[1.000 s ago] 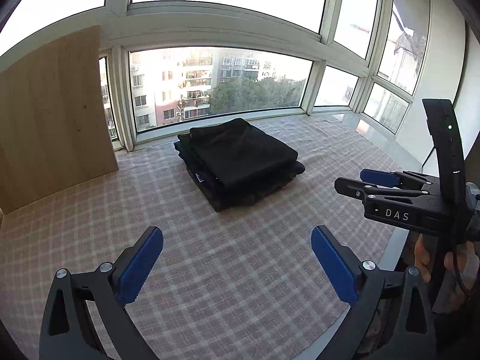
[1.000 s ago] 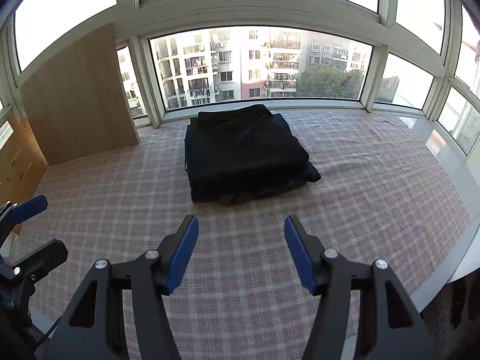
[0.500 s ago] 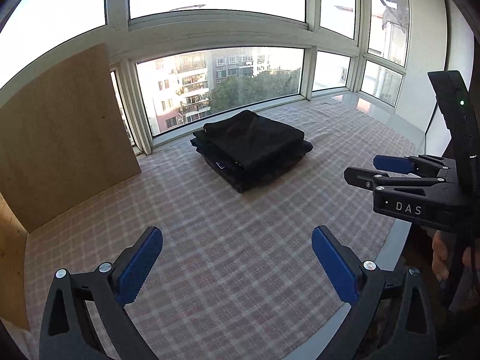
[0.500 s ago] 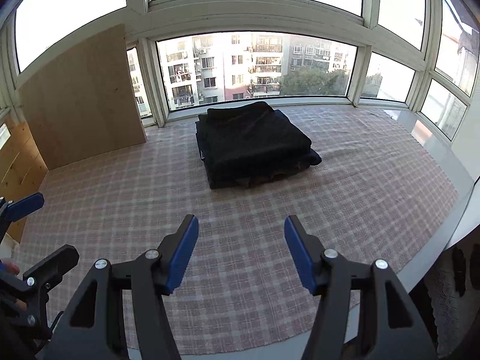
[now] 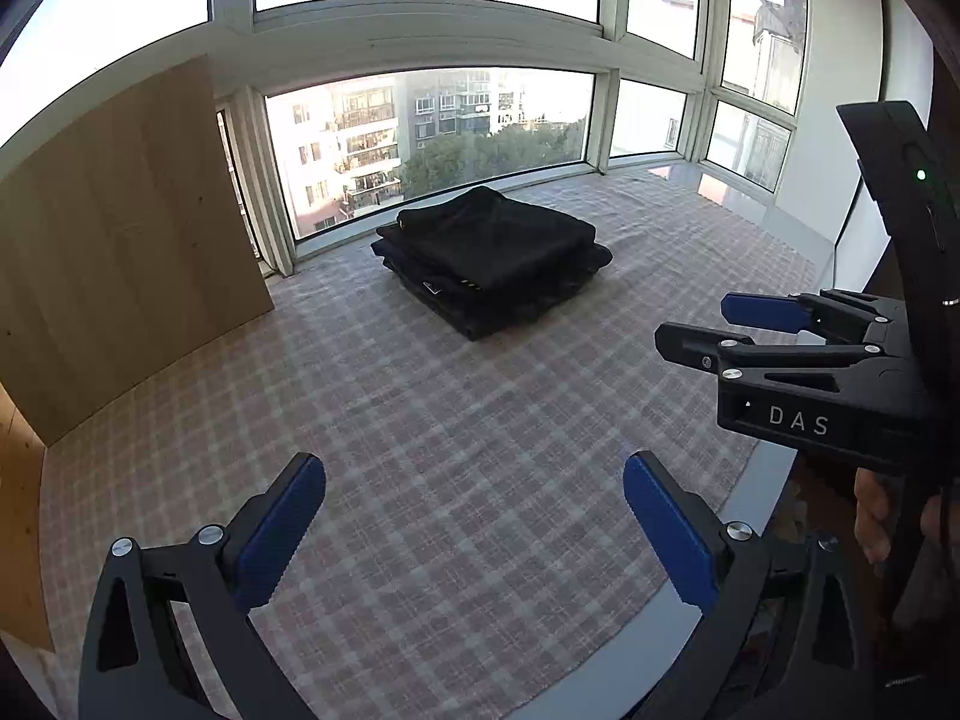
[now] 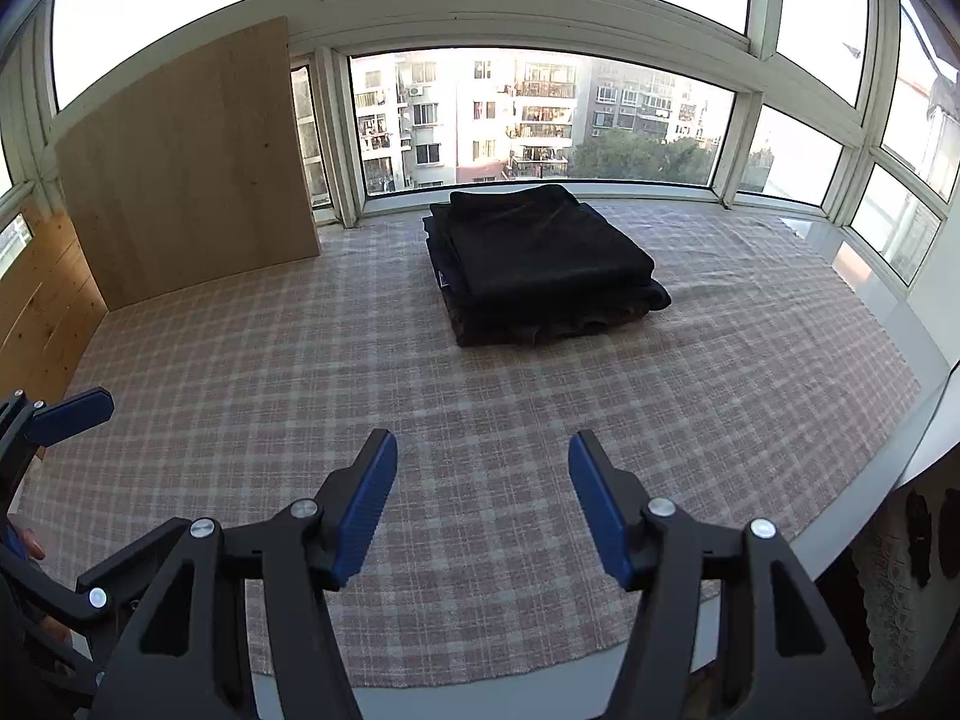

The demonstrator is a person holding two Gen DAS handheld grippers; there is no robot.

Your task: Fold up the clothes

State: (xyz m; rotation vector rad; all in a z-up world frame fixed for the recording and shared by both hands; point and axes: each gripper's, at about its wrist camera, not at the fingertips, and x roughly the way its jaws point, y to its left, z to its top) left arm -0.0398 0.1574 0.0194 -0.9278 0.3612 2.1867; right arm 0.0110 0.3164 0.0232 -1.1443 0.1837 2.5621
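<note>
Evidently no fold is in hand: a stack of folded dark clothes [image 5: 492,258] is seen at the far side of the checked worktop [image 5: 456,480], near the window [image 5: 432,138], well apart from both tongs. The left tongs [image 5: 474,516] and right tongs [image 6: 483,504] are held wide open and empty. Another garment, judged to be needed next, is shown nowhere. Only in the left view are a garment label and the right tongs from the side shown; only in the right view is the stack's ragged near edge.
</note>
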